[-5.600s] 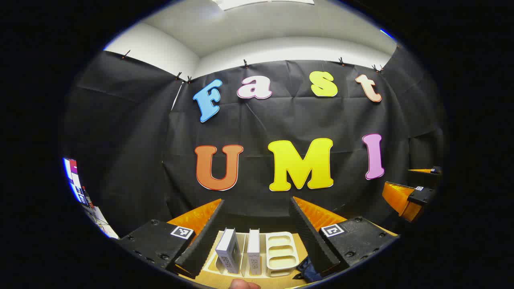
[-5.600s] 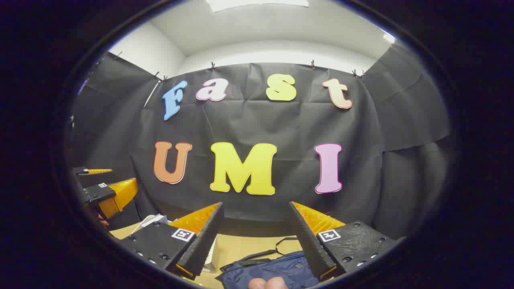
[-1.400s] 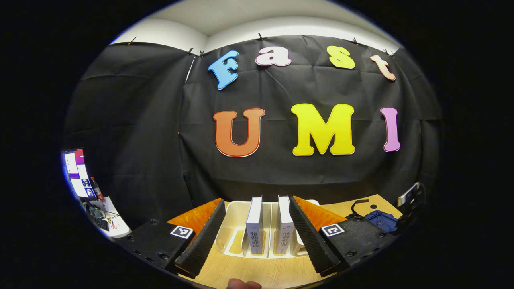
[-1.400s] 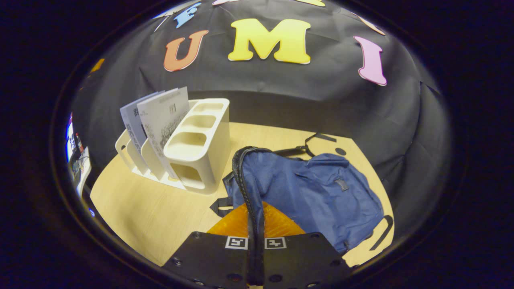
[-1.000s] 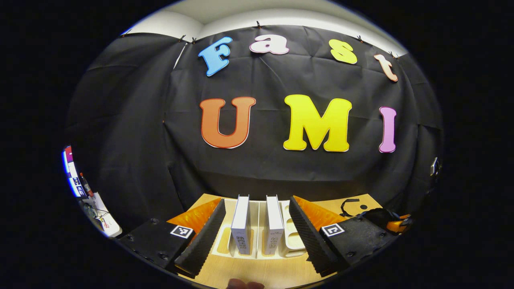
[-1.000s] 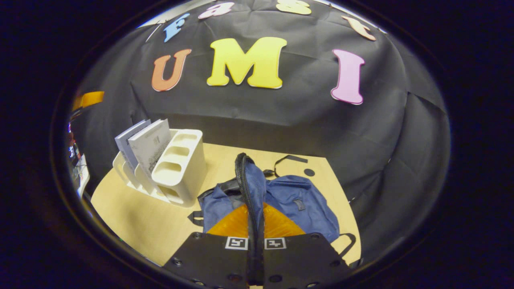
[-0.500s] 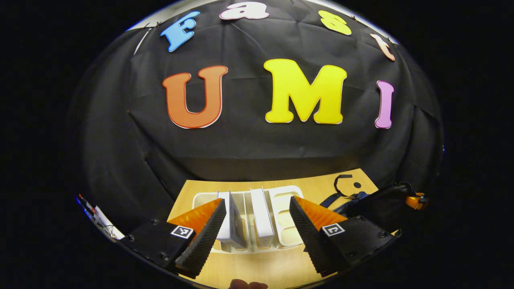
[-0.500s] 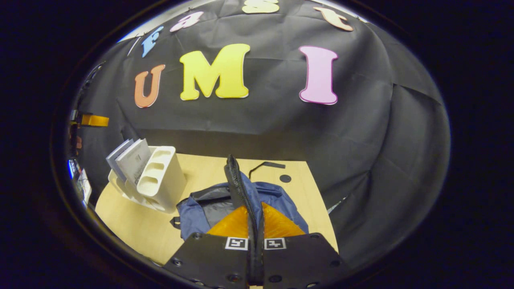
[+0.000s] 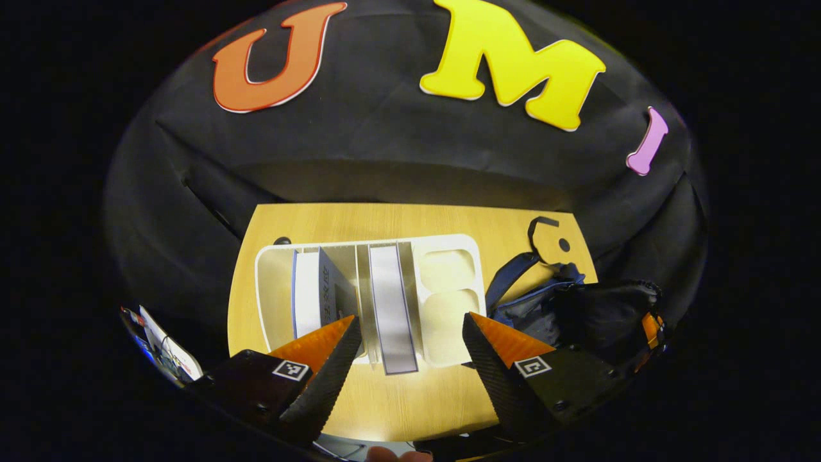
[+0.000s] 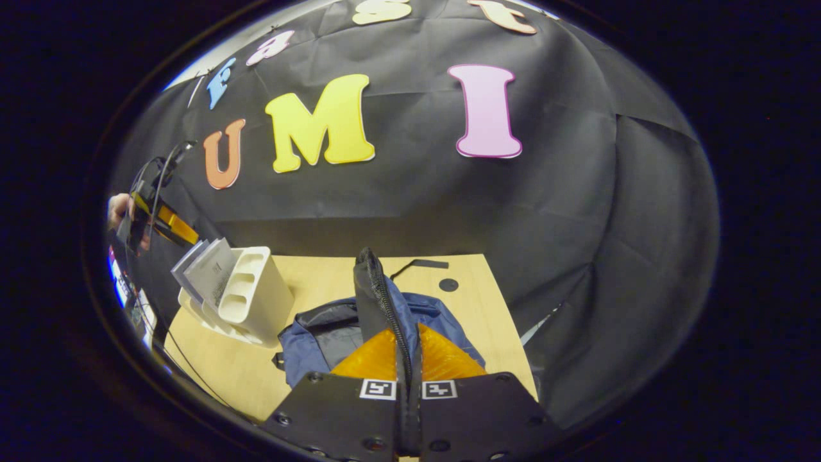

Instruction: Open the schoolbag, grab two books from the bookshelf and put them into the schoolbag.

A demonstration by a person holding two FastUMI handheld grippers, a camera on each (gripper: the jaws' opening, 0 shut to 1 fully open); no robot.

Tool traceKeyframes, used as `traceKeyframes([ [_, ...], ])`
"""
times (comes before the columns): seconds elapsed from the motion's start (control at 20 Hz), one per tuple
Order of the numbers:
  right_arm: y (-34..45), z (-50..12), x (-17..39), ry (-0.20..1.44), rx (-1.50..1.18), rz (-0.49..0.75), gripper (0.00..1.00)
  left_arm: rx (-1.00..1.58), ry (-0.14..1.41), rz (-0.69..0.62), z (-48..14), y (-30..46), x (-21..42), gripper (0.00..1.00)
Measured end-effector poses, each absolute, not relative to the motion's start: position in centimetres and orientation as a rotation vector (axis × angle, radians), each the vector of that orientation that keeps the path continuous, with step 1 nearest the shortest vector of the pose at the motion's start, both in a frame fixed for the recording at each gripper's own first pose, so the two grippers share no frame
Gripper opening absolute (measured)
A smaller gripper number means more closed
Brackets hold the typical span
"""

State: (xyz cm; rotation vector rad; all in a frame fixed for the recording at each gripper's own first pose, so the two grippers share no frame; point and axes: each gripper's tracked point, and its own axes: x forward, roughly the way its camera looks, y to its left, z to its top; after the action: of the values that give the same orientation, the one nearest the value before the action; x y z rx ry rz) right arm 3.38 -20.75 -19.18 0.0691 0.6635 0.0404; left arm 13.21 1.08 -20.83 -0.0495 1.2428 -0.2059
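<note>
Right hand-held gripper [image 10: 408, 359] clenched on schoolbag [image 10: 442, 321] zipper edge, holding flap up. Left hand-held gripper [image 9: 410, 346] spread wide above books [image 9: 388, 301] in bookshelf [image 9: 449, 282] on bench [image 9: 410, 398]. Risk: off-centre descent could topple leaning book; flap might slip free.

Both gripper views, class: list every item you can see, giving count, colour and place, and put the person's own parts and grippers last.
Light wooden table: one, tan, under everything.
Cream plastic bookshelf rack: one, on the table, left of the bag in the right gripper view.
White-and-grey books: two, standing in the rack's slots.
Navy blue fabric schoolbag: one, on the table, its zipper edge lifted.
Black strap: one, lying behind the bag.
Left gripper: orange and black, open, above the books.
Right gripper: shut on the bag's zipper edge.
Hand: one, holding the far gripper.
</note>
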Motion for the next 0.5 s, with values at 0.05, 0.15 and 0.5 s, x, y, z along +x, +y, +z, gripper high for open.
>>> traceKeyframes([
  [0.05, -20.9, -19.1, 3.3, 0.663, 0.068, 0.042, 0.00, -0.050, 1.288, -0.195, -21.8, 1.3, 13.0, 1.00],
  [0.15, -21.0, -19.3, 3.4, 0.664, 0.073, 0.044, 0.00, -0.058, 1.371, -0.169, -24.0, 1.6, 13.1, 1.00],
  [0.5, -21.9, -19.7, 3.0, 0.667, 0.096, 0.031, 0.00, -0.070, 1.507, -0.110, -28.5, 1.6, 13.4, 1.00],
])
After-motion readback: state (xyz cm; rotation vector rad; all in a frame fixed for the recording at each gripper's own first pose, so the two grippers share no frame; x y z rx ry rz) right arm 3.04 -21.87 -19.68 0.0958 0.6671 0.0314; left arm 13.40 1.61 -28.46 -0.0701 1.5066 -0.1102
